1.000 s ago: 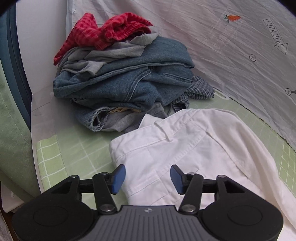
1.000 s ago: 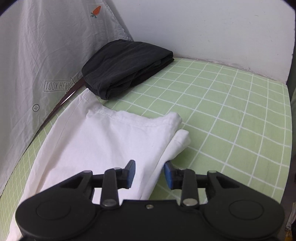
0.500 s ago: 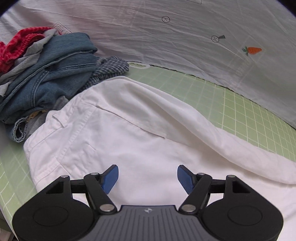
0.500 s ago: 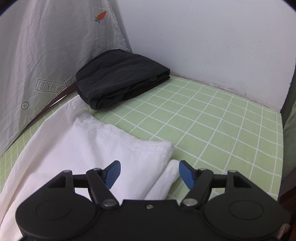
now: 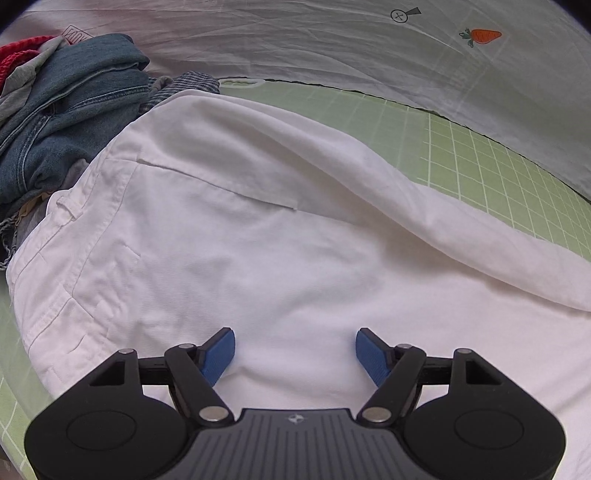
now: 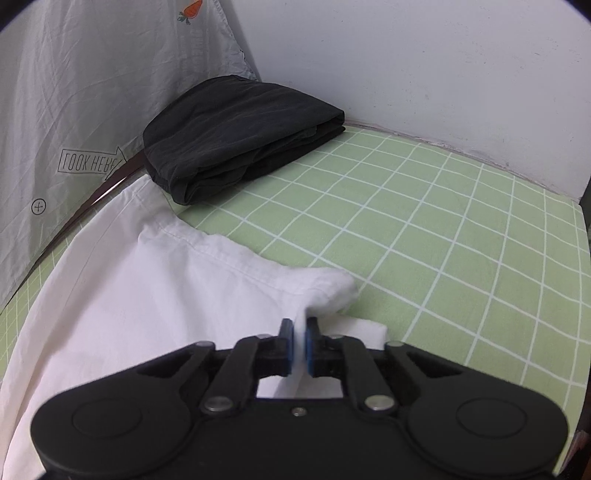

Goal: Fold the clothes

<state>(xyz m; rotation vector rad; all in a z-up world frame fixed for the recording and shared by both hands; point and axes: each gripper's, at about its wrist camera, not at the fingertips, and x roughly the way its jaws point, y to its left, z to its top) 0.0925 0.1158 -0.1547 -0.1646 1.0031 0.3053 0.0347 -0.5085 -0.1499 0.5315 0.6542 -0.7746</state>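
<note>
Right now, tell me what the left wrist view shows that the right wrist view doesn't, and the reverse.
Only the left wrist view: the open left gripper over the waist end of the white trousers, and the unfolded pile of jeans and red fabric at upper left.

Only the right wrist view: the right gripper shut on a trouser hem, the folded black garment in the corner, and the bare wall.

Both: the white trousers, the green checked sheet, and the grey cloth with a carrot print.
</note>
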